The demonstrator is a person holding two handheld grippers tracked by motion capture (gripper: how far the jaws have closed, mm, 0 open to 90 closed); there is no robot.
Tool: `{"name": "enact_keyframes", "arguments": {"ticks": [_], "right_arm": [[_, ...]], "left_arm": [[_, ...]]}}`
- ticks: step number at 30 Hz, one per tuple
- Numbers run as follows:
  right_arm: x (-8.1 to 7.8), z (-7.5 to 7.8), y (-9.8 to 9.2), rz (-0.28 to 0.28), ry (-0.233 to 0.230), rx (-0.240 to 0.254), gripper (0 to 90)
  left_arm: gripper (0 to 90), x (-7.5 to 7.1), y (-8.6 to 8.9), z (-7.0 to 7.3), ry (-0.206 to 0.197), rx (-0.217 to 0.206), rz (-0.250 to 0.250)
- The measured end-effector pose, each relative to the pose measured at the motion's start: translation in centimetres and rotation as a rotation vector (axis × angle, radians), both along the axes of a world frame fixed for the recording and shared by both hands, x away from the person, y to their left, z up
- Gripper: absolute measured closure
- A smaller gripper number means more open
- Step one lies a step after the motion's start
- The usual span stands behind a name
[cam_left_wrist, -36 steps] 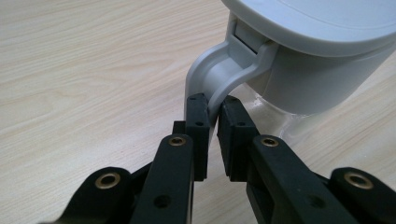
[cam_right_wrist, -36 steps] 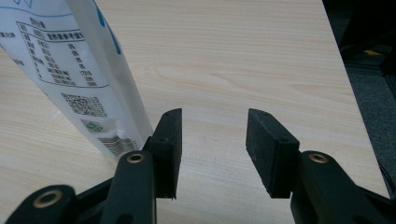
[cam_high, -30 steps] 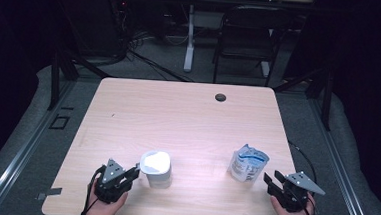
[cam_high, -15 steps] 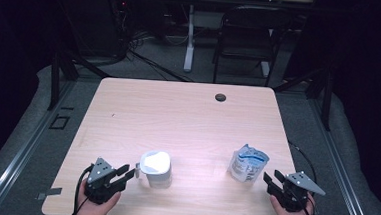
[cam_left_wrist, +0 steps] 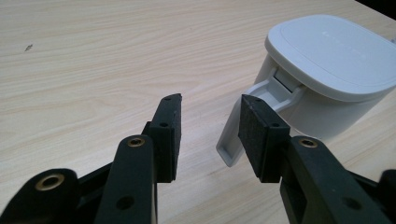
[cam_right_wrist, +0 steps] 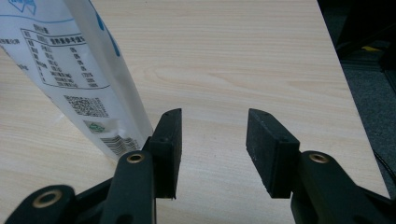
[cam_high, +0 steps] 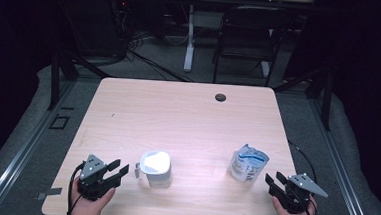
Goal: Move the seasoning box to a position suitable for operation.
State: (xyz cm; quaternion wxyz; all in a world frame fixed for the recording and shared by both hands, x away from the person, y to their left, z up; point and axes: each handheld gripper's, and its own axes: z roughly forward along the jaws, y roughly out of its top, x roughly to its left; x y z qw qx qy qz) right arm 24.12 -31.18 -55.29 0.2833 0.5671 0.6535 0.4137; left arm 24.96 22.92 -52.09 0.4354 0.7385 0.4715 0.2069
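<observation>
Left gripper (cam_high: 116,169), jaws just opened and empty, sits just beside the handle of the white lidded jug (cam_high: 155,168) near the table's (cam_high: 188,112) front edge; right gripper (cam_high: 273,182) gapes beside the upright pouch (cam_high: 247,164), which any stray nudge could topple.

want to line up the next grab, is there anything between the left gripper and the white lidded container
Nothing visible stands between them. The left gripper sits just beside the white lidded container, its jaws having just been opening with nothing between them. Bare table lies in the gap, and the container's handle points toward the gripper.
</observation>
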Motion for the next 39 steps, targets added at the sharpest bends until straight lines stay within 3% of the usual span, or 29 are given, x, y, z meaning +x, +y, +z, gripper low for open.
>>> {"name": "enact_keyframes", "arguments": {"ticks": [19,31,35,39], "right_arm": [[-0.1,0.3,0.1,-0.004,-0.014,0.000,55.5],[0.2,0.2,0.4,0.002,-0.016,0.004,55.1],[0.1,0.4,0.2,0.000,-0.018,0.003,55.1],[0.1,0.3,0.2,-0.009,-0.019,0.008,55.1]], "left_arm": [[54.9,-0.1,0.5,0.2,-0.023,-0.025,0.031],[54.0,0.4,0.7,-0.1,0.000,-0.037,0.032],[54.0,0.2,0.9,0.2,-0.019,-0.014,0.041],[54.0,0.1,1.2,0.5,-0.032,-0.029,0.054]]}}
